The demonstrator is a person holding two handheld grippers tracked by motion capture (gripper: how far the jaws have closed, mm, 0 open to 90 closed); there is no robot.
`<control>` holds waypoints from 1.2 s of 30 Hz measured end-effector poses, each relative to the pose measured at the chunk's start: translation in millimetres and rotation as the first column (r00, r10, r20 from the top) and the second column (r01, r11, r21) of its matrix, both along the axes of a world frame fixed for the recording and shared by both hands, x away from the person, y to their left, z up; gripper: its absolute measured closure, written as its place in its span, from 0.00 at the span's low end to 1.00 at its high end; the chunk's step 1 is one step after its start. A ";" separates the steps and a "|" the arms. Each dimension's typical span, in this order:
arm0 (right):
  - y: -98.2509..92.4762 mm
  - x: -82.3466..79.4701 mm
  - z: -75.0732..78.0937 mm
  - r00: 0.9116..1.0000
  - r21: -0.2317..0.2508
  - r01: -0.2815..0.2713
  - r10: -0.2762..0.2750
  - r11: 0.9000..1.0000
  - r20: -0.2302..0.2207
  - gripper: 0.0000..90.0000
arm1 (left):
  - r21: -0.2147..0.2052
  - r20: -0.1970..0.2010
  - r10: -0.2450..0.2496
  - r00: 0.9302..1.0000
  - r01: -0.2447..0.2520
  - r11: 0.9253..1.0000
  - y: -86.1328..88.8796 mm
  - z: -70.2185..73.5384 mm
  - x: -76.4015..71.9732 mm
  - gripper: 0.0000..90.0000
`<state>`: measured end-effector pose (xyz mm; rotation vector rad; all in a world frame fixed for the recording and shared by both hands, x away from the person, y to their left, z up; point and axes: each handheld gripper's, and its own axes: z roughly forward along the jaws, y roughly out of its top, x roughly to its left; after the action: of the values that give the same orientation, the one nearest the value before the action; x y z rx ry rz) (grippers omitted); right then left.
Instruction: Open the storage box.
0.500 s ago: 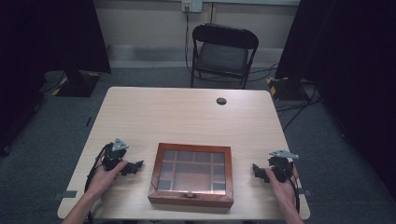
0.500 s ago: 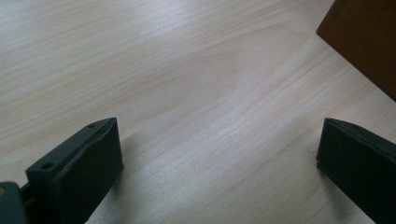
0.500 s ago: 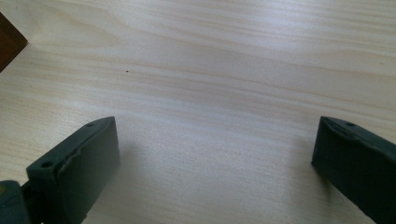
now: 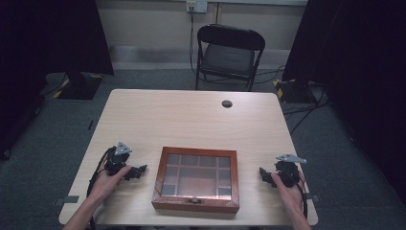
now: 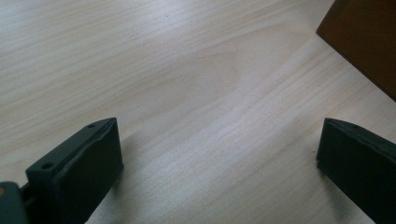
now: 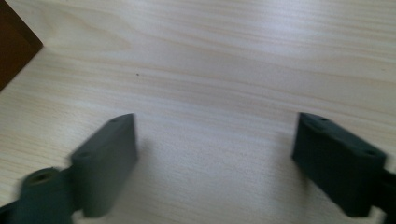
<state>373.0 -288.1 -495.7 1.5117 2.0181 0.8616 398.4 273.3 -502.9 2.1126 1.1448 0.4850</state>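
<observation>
Wooden box (image 4: 196, 179) with a glass-paned lid sits near the front edge of the surface (image 4: 191, 120), lid down, small latch on its near wall, dividers visible through the glass. Left gripper (image 4: 139, 171) rests on the surface just left of the box, jaws pointing at its left wall; right gripper (image 4: 263, 173) sits well right of the box, jaws pointing back toward it. Compared with half a second ago, almost nothing has shifted: both hands lie in about the same places either side of the box, and the box itself has not moved. Left gripper view: jaws spread wide, bare wood grain between them, a brown corner of the box (image 5: 369, 46) ahead at upper right, not touching. Right gripper view: jaws likewise wide apart and holding nothing, a sliver of the box (image 6: 14, 42) at upper left; slight blur on one jaw hints at small motion. Judgement: the work on the box has not begun; this reads as a poised start, with the approach to the box or its latch yet to come. A dark round spot (image 4: 227, 103) lies far beyond the box; a folding chair (image 4: 229, 52) stands behind the surface.
</observation>
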 end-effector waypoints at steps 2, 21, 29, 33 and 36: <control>1.1 -0.2 2.5 1.000 0.026 -0.028 0.028 0.999 -0.002 0.21 | 0.000 0.000 0.000 1.000 0.000 1.000 0.0 0.0 0.0 0.00; 51.3 -22.1 54.8 0.917 0.207 -0.397 0.380 0.894 0.121 0.52 | 0.000 0.001 -0.001 1.000 0.001 1.000 0.0 0.0 0.0 0.00; 83.6 -33.2 73.8 0.834 0.257 -0.551 0.523 0.794 0.174 0.63 | 0.000 0.000 -0.001 1.000 0.001 1.000 0.1 0.0 0.0 0.00; 101.2 -35.0 80.0 0.793 0.273 -0.608 0.585 0.746 0.170 0.65 | 0.000 0.000 -0.001 1.000 0.001 1.000 0.1 0.0 0.0 0.00; 115.2 -35.8 81.9 0.761 0.285 -0.646 0.629 0.709 0.161 0.66 | 0.000 0.000 -0.001 1.000 0.001 1.000 0.0 0.0 0.0 0.00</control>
<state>337.2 -172.9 -413.8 0.8777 2.4913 1.5535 398.3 273.3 -503.0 2.1127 1.1434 0.4846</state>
